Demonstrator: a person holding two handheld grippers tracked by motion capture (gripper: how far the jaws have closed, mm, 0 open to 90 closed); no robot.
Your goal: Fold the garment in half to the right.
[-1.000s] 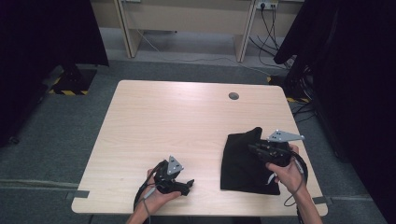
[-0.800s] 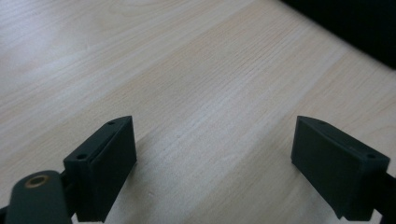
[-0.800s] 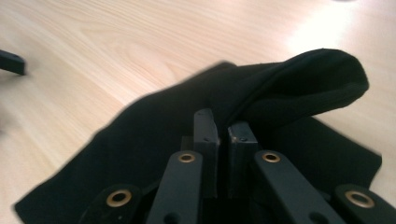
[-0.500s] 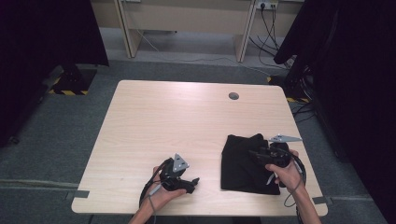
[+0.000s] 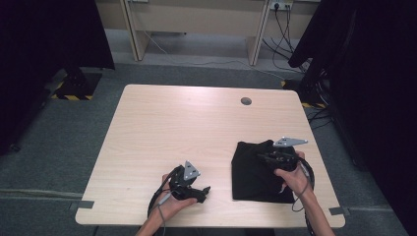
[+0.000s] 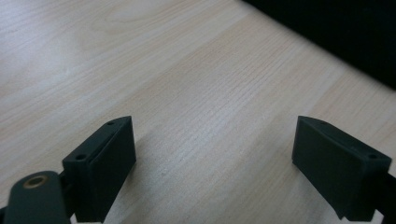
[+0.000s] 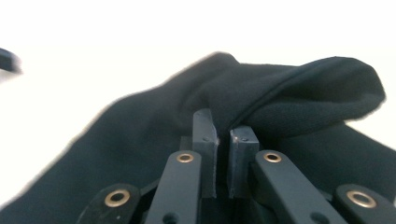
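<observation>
We see right gripper (image 7: 223, 135) jaws just closed, seemingly pinching black cloth (image 7: 289, 93) fold; left gripper (image 6: 212, 154) jaws spread over table (image 6: 196, 84).

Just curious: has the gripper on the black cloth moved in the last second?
Yes. The right gripper has slid left over the black cloth, away from the table's right edge.

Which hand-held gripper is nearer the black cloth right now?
Right. The right hand-held gripper is on the black cloth, pinching a fold. The left hand-held gripper sits open on bare table beside it.
</observation>
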